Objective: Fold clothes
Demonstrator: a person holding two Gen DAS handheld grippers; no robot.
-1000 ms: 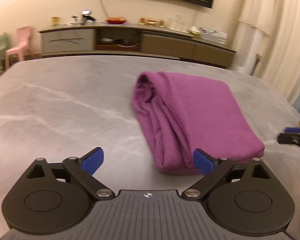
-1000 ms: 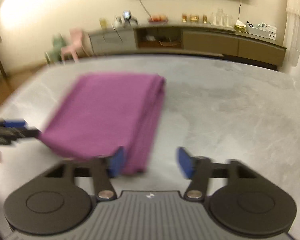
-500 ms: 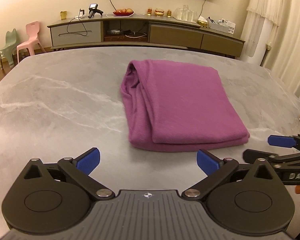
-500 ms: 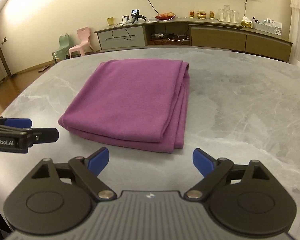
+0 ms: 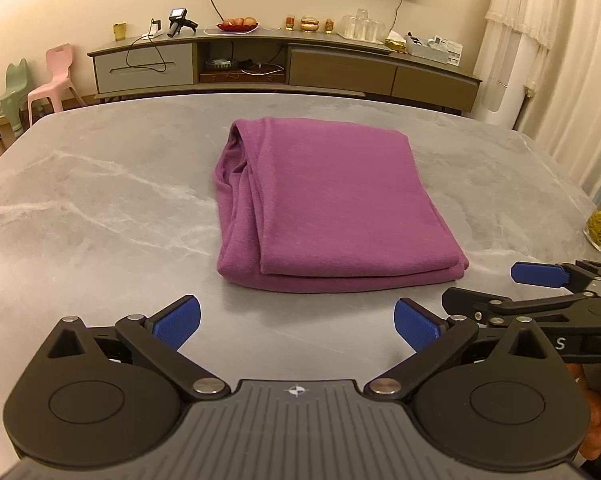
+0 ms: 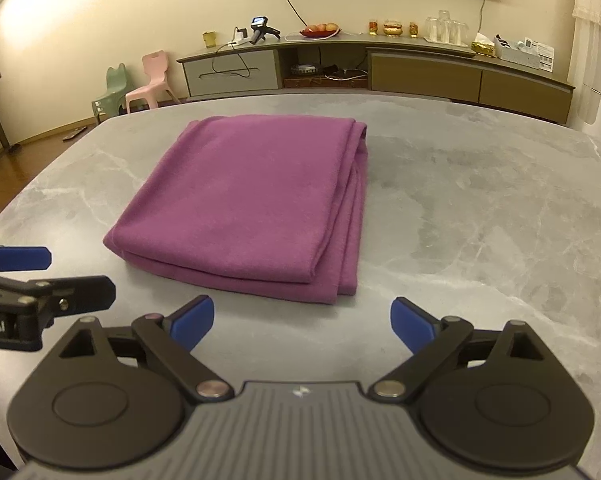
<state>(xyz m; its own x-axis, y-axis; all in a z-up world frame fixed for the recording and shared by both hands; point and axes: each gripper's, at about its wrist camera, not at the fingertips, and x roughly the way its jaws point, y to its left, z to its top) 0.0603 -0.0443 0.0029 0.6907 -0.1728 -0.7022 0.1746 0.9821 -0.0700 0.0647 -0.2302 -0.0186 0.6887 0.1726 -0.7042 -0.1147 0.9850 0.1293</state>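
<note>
Garment [image 5: 332, 204]: one purple knit piece, folded into a flat rectangular stack, lies on the grey marbled table [image 5: 100, 200] ahead of both my grippers and apart from them. My left gripper [image 5: 296, 322] hangs short of the near folded edge with bare tabletop between its blue pads [image 5: 174, 320]; its jaws stand wide and hold nothing. My right gripper [image 6: 302, 320] hangs likewise short of the near edge, its jaws opening, with nothing between them. From the left wrist view the stack sits slightly right of centre; from the right wrist view it sits left of centre (so it lies between the two tools, further out on the table).

The long axis of the stack runs away from me toward the sideboard [image 5: 284, 64] at the wall. One short folded edge faces me. The layered loose edges [image 5: 236, 184] show along the left flank in the left wrist view. The right gripper's fingers [image 5: 540, 274] enter that view at the lower right, beside the stack's near right corner and not touching it.
</note>
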